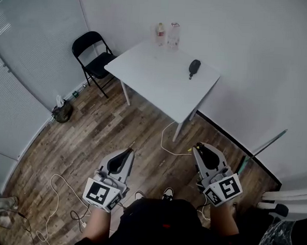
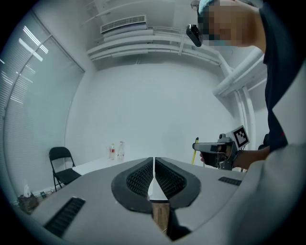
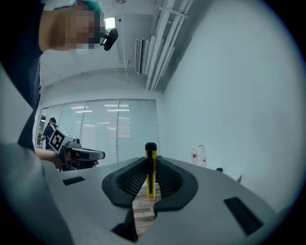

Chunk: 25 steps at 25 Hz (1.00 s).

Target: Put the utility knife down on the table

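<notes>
The right gripper (image 3: 151, 165) is clamped on the knife (image 3: 151, 179), which stands upright between its jaws with its black tip poking just above them. The left gripper (image 2: 154, 167) is pressed shut on nothing. The table (image 1: 146, 75) stands well ahead of both.

A white table (image 1: 156, 80) bears two bottles (image 1: 173, 35) and a small black object (image 1: 194, 68).

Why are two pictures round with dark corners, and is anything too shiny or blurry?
Left gripper view: the wide lens bends the room round and darkens the corners; the shut left tool looks sharp. Right gripper view: same bending; light strips shine on the window wall, the utility knife is clear. Head view: soft even light, no hard shadow under the table.
</notes>
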Each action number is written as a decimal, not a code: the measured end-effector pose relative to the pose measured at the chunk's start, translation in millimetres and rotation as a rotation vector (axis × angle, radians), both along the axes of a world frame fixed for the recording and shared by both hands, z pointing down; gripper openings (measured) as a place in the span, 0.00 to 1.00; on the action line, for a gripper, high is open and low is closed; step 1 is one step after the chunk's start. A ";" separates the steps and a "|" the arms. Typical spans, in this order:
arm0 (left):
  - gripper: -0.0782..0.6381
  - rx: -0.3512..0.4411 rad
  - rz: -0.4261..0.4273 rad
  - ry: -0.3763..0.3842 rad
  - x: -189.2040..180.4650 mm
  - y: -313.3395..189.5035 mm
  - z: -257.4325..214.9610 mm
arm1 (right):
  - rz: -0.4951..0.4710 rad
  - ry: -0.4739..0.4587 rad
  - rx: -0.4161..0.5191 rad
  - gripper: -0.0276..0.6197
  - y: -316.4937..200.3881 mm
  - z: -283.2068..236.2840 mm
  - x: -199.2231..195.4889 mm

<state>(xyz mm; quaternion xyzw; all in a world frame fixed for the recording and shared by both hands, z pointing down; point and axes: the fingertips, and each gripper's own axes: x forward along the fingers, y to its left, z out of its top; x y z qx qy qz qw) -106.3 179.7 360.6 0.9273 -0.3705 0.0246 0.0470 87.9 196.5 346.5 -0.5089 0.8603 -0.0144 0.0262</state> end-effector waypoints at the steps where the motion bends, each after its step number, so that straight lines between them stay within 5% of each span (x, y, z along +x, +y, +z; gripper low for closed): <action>1: 0.15 -0.006 -0.002 0.000 7.5 1.2 1.7 | -0.006 -0.003 -0.003 0.15 0.1 2.2 6.7; 8: 0.15 -0.014 -0.043 -0.036 49.0 8.7 4.3 | -0.051 -0.049 -0.029 0.15 -7.4 19.9 53.8; 15: 0.15 -0.019 -0.087 -0.048 49.1 2.3 9.6 | -0.101 -0.064 -0.005 0.15 -16.7 23.3 52.7; 25: 0.15 -0.033 -0.020 -0.034 62.8 -41.4 22.9 | -0.012 -0.063 -0.030 0.15 -48.7 34.4 73.0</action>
